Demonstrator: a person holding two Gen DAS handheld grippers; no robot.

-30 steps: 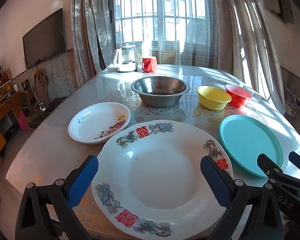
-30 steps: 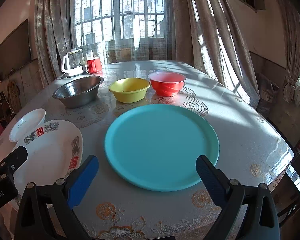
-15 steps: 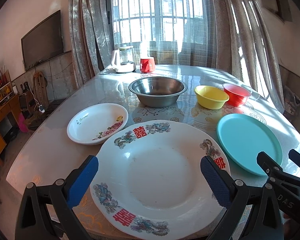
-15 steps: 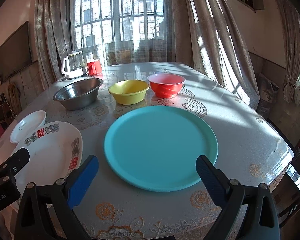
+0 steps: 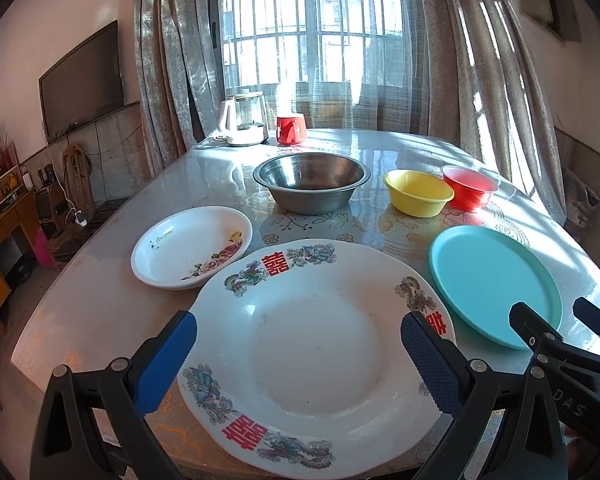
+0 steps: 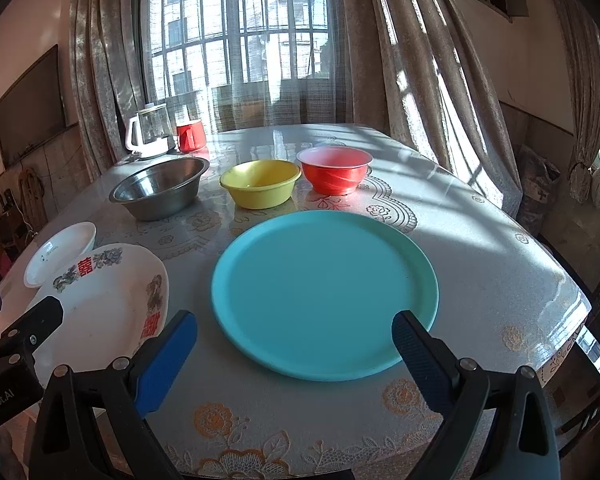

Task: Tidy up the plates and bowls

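Observation:
My left gripper [image 5: 300,360] is open and empty, hovering over the near part of a large white plate with red characters [image 5: 316,344]. A small white floral dish [image 5: 192,246] lies to its far left. My right gripper [image 6: 294,356] is open and empty in front of a teal plate [image 6: 324,292]. Behind stand a steel bowl [image 5: 311,182], a yellow bowl [image 5: 417,193] and a red bowl [image 5: 470,188]. In the right wrist view the steel bowl [image 6: 160,192], yellow bowl [image 6: 260,188], red bowl [image 6: 334,170] and large white plate [image 6: 104,300] also show.
A white kettle [image 5: 244,120] and a red mug [image 5: 290,129] stand at the table's far edge by the curtained window. The table [image 6: 480,248] has a patterned glass-covered top. Its near edge is right below both grippers. A chair stands at the right.
Both grippers have risen and tilted slightly, so the dishes sit a little lower in view. Nothing on the table has moved.

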